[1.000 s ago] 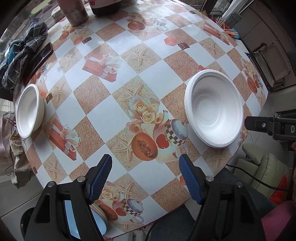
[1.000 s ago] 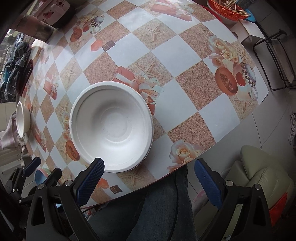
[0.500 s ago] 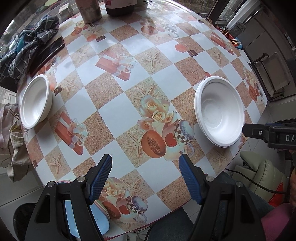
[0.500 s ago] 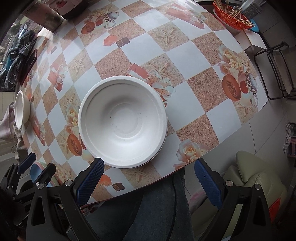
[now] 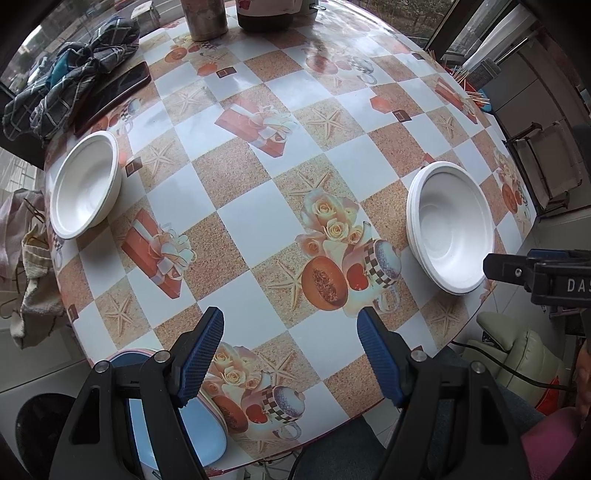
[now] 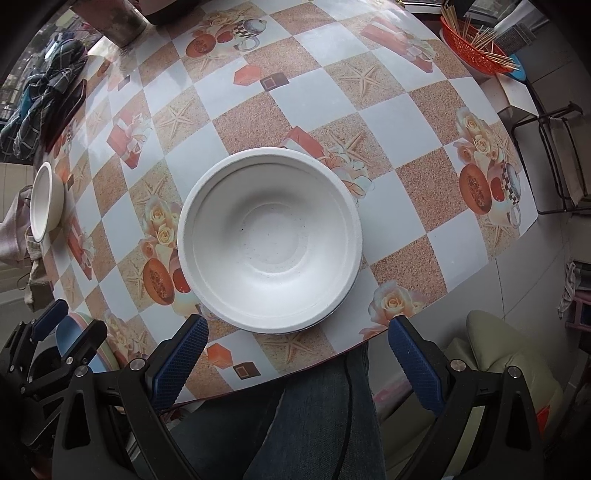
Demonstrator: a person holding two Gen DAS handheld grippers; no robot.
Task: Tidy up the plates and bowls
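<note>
Left wrist view looks straight down on the round counter (image 5: 243,221), covered in a checked cloth printed with roses, starfish and gift boxes. On its right side, near the edge, sits the large white bowl (image 5: 452,229) (its layered rim suggests a stack, though I cannot tell how many). Across the counter, by the left edge, rests the small white bowl (image 5: 83,188), well apart from the large one. At the near edge a blue plate (image 5: 192,432) lies partly hidden behind the left gripper (image 5: 290,350), whose blue pads stand wide apart above the cloth with nothing between them. At the far left a crumpled plaid cloth (image 5: 70,70) lies beside a dark phone (image 5: 114,94), and a metal cup (image 5: 207,16) stands at the far edge.

In the right wrist view, the right gripper (image 6: 297,352) hangs over the counter's near edge, jaws wide and empty, the large bowl just beyond its fingertips.
</note>
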